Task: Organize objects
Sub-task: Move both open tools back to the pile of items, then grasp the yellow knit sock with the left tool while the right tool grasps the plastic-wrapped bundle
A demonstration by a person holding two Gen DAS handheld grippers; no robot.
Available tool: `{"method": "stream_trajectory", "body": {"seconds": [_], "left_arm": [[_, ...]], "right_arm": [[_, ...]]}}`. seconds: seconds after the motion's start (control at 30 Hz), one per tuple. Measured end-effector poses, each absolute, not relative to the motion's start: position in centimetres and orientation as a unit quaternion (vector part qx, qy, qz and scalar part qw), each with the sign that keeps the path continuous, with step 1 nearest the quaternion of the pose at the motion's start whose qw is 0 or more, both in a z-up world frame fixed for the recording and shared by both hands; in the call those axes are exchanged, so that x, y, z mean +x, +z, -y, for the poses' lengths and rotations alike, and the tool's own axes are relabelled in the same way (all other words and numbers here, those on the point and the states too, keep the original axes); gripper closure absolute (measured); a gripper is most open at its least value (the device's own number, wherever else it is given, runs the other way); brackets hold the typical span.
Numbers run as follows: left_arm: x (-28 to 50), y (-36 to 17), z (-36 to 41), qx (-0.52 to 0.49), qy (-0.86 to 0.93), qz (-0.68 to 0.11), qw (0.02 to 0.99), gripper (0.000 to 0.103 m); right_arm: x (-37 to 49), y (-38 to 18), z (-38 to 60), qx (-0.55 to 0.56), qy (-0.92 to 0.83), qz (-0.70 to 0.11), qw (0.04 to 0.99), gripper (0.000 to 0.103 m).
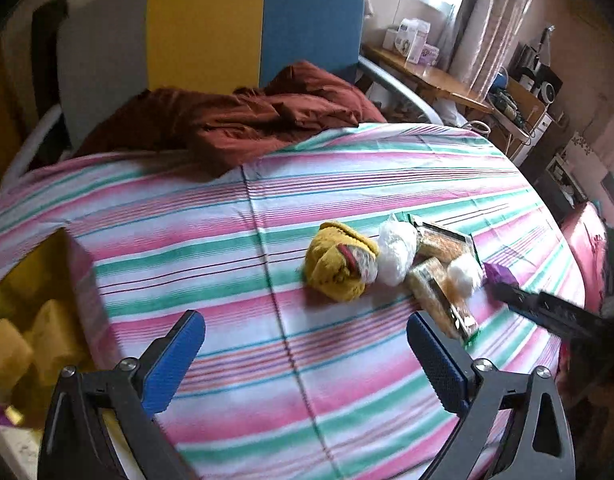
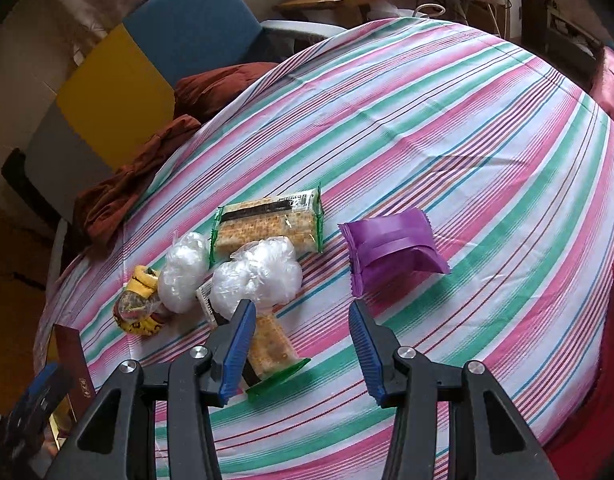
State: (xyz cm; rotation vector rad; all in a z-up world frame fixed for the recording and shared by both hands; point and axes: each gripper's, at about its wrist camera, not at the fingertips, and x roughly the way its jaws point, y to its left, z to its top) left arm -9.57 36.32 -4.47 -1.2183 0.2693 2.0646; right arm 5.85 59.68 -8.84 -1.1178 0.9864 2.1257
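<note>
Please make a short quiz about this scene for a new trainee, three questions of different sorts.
1. True or false: the right gripper holds the purple packet.
2. How many white plastic bundles lie on the striped sheet?
3. Which lies nearest the right gripper's fingers? A) yellow cloth bundle B) near cracker pack C) brown blanket

Key: 1. False, its jaws are open and empty. 2. Two. 3. B.
</note>
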Motion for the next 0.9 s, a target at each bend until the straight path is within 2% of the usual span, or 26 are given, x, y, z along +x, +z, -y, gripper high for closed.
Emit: {"method": "stream_trajectory", "body": {"seconds": [0.17,0.3,0.53,0.67,0.8,0.9], "left_arm": [[-12.0,-6.1,-38.9,-0.489,0.79,-0.089,0.359,0.008],[-14.0,-7.7,-40.7,-0.515,0.776,-0.071,0.357,0.016],[-15.5,-9.9,-43.0,-0.541,0.757,-0.075,0.358,0.035],[-15.3,-10.8,-42.8,-0.55,0.747,-0.072,0.366,0.036],[-14.7,-10.7,-42.1,-0.553,0.735,-0.064,0.386,0.056],[-13.6,-10.3,-41.5,-0.542,0.74,-0.077,0.391,0.061]], "right_arm": [[6.1,-9.3,-60.3,-0.41,0.781,-0.386,0.271,0.054],[6.0,-9.4,-60.6,-0.407,0.779,-0.394,0.269,0.054],[5.3,-9.5,-60.8,-0.398,0.786,-0.396,0.258,0.054],[4.6,-9.6,-60.9,-0.393,0.79,-0.395,0.255,0.054],[3.5,-9.9,-61.2,-0.39,0.793,-0.4,0.244,0.054],[2.5,-10.7,-61.3,-0.392,0.79,-0.414,0.225,0.054]]}}
